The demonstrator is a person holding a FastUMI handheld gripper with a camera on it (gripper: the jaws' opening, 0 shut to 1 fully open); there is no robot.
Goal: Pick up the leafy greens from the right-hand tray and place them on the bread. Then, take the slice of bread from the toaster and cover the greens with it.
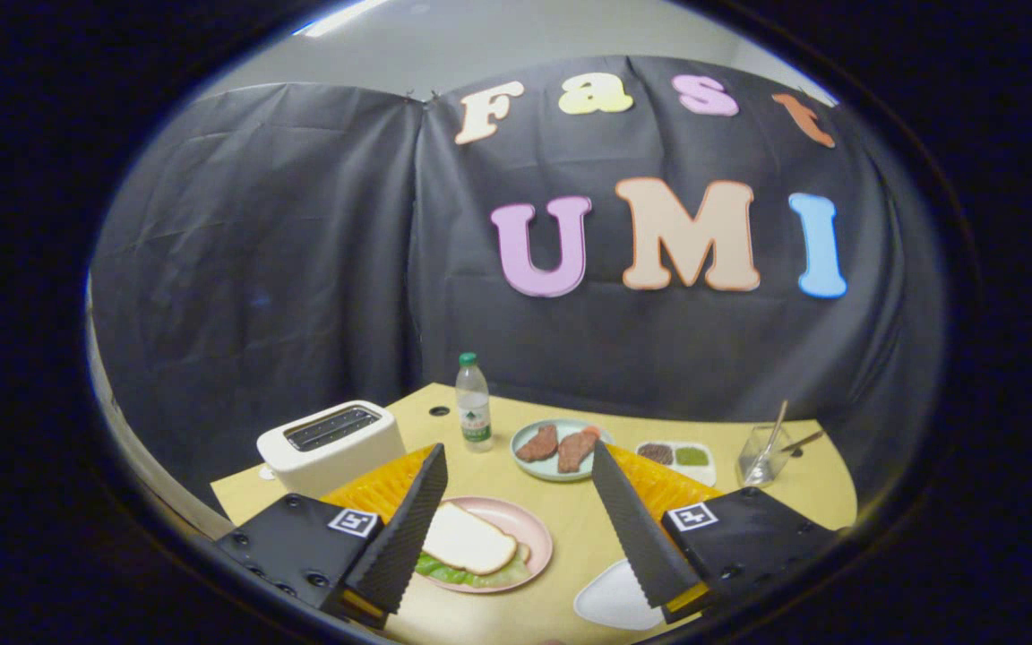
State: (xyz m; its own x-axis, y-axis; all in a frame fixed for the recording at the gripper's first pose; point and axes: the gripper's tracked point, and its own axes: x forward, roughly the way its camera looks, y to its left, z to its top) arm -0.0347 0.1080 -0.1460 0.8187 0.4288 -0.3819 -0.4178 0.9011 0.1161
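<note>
Black cloth wall (301,269) backs a tan table (570,528). On it stand a white toaster (332,443), a water bottle (473,403) and a plate of meat (561,448). The gripper (516,528) hangs with jaws wide apart, empty. Between its fingers, a pink plate (529,528) holds a bread slice (467,540) covering leafy greens (444,571).

**What we cannot make out**

We see the leafy greens (444,570) only as a fringe under the top bread slice (465,538) — the lower slice is hidden. The left jaw covers part of the pink plate (529,524). The toaster (332,445) slots are too dark to read.
</note>
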